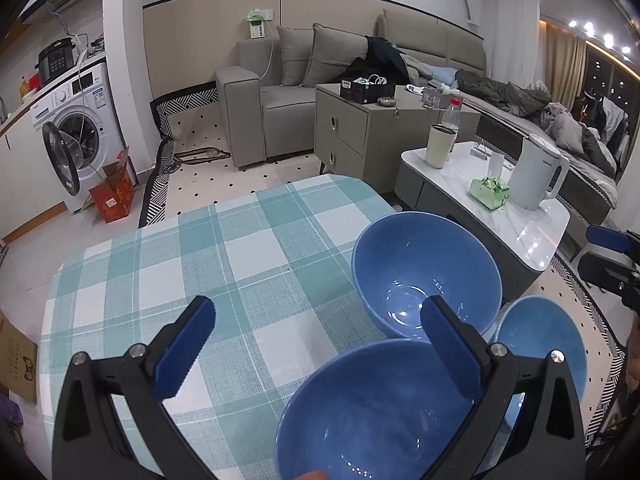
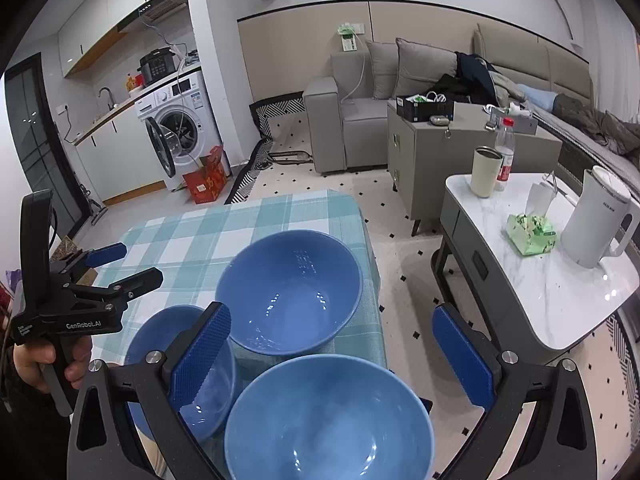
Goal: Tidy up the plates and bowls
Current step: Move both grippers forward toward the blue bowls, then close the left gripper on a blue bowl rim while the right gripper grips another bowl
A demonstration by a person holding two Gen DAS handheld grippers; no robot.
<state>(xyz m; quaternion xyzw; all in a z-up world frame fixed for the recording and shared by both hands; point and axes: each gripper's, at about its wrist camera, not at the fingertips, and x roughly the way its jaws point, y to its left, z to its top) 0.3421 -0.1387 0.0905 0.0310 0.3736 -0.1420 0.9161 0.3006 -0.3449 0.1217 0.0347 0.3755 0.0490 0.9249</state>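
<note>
- Nothing is stacked or sorted yet, by the look of it: three blue bowls sit separately on the checked table [image 2: 192, 224], all upright and empty, and no plates are in view.
- In the right wrist view the far bowl [image 2: 290, 288] is at centre frame, the near bowl [image 2: 328, 416] fills the bottom centre, and the small bowl [image 2: 180, 368] lies at lower left, close beside both.
- The right claw [image 2: 336, 356] is spread wide and empty, hovering above the near bowl's far rim; its left pad overlaps the small bowl in the picture.
- The left claw [image 1: 320, 344] is also wide open with nothing in it; the near bowl [image 1: 372, 412] lies low between its fingers, and the far bowl [image 1: 426, 276] is just past the right fingertip.
- In the left wrist view the small bowl [image 1: 540, 344] peeks out at lower right.
- My read: all the nesting remains to be done.
</note>
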